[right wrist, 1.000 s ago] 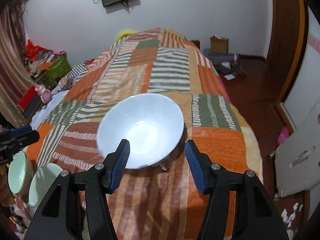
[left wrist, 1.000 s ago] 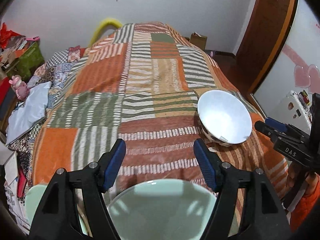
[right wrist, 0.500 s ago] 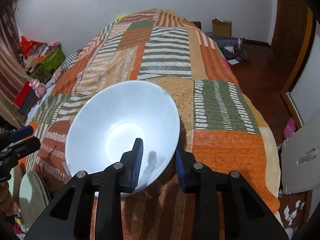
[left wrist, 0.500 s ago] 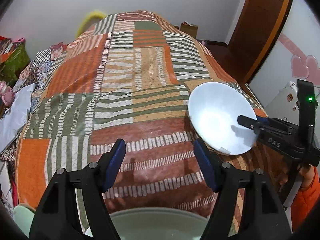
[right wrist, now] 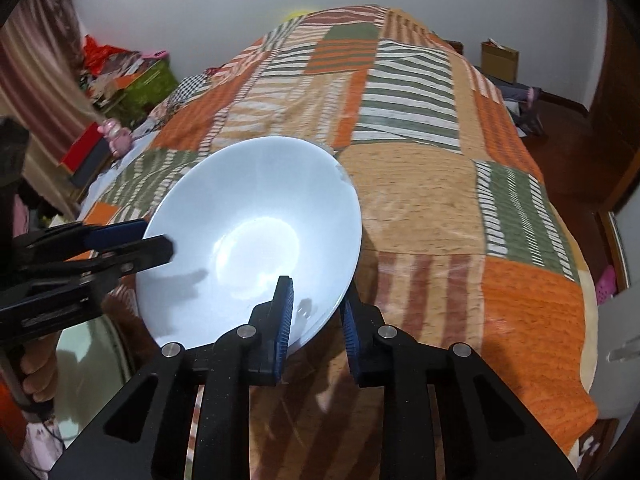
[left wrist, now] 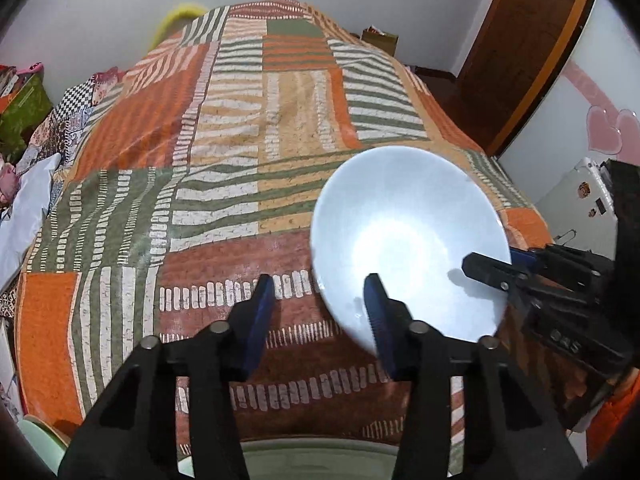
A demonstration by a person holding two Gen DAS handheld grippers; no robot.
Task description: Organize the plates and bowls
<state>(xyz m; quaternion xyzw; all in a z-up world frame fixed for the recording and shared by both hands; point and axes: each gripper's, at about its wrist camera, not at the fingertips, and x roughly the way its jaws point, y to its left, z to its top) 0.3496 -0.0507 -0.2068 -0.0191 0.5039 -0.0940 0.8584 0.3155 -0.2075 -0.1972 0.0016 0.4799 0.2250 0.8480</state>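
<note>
Now the right gripper (right wrist: pixel 316 312) pinches the tilted white bowl's (right wrist: pixel 256 236) near rim; the left gripper (left wrist: pixel 320 316), just narrowed, straddles its edge without pressing.

green bowl (left wrist: pixel 316 458): I see only its far rim; the frame bottom and my left gripper (left wrist: pixel 320 312) cut off the rest.
white bowl (right wrist: pixel 252 236): its underside is hidden from me.
second green dish (left wrist: pixel 42 438): just a sliver at the corner.
bedside clutter (right wrist: pixel 120 72): too blurred to identify.
</note>
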